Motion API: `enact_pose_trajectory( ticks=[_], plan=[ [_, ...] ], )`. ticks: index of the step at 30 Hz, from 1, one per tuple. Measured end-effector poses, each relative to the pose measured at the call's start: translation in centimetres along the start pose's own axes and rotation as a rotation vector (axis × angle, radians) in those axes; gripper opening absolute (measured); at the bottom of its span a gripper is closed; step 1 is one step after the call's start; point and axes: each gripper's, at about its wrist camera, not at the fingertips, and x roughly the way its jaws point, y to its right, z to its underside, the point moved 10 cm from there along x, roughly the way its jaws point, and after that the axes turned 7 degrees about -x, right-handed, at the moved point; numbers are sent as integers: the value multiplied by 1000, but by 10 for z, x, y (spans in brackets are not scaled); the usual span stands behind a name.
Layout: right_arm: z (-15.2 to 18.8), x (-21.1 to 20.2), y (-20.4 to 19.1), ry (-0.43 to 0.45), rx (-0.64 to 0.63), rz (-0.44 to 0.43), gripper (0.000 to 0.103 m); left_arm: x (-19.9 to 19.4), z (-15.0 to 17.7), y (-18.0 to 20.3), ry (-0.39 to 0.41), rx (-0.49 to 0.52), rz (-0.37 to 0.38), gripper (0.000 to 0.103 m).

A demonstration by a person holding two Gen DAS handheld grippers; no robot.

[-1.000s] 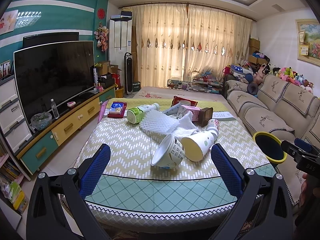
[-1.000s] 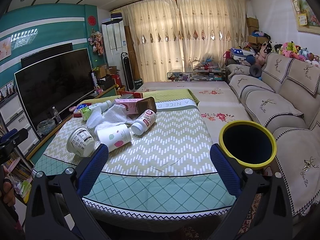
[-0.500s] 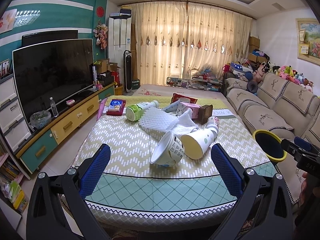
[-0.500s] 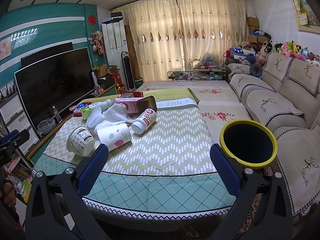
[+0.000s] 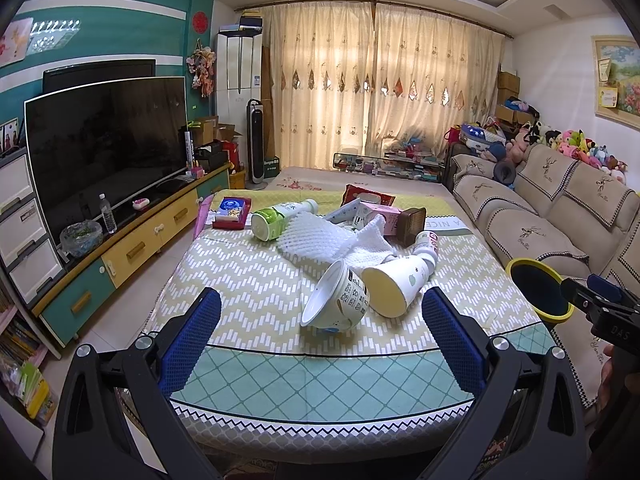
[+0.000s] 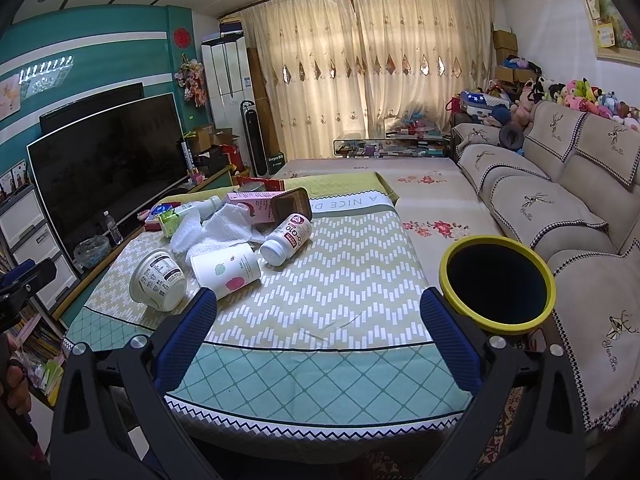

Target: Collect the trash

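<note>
Trash lies in a heap on the cloth-covered table (image 5: 256, 292): a tipped white bowl cup (image 5: 338, 300), a white paper cup (image 5: 400, 282) on its side, a white foam net (image 5: 320, 236), a green-capped bottle (image 5: 278, 218), a pink carton (image 5: 378, 216) and a small white bottle (image 6: 286, 236). The bowl cup (image 6: 158, 280) and paper cup (image 6: 226, 270) also show in the right wrist view. A yellow-rimmed black bin (image 6: 498, 284) stands right of the table, also in the left wrist view (image 5: 538, 288). My left gripper (image 5: 320, 336) is open and empty before the cups. My right gripper (image 6: 316, 338) is open and empty over the table's front.
A sofa (image 6: 560, 208) runs along the right. A TV (image 5: 108, 148) on a low cabinet (image 5: 120, 252) lines the left wall. A red packet (image 5: 368, 196) and a blue-and-red box (image 5: 232, 212) lie at the table's far end.
The left wrist view has shifted slightly toward the table; the cups sit a little more central. The right gripper has barely moved. Both stay open.
</note>
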Motion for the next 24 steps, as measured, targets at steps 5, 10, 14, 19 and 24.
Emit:
enact_pose_trajectory(
  ticks=[5,10,14,19,24],
  plan=[
    [0,0,0,-1,0,0,97,1,1,0,-6,0,-1,99],
    [0,0,0,-1,0,0,97,2,2,0,-8,-1,1,99],
    [0,1,0,-1,0,0,97,3,2,0,-10,0,1,99],
    [0,1,0,-2,1,0,97,4,4,0,-16,0,4,99],
    [2,2,2,-6,3,-2,97,5,5,0,-19,0,4,99]
  ],
)
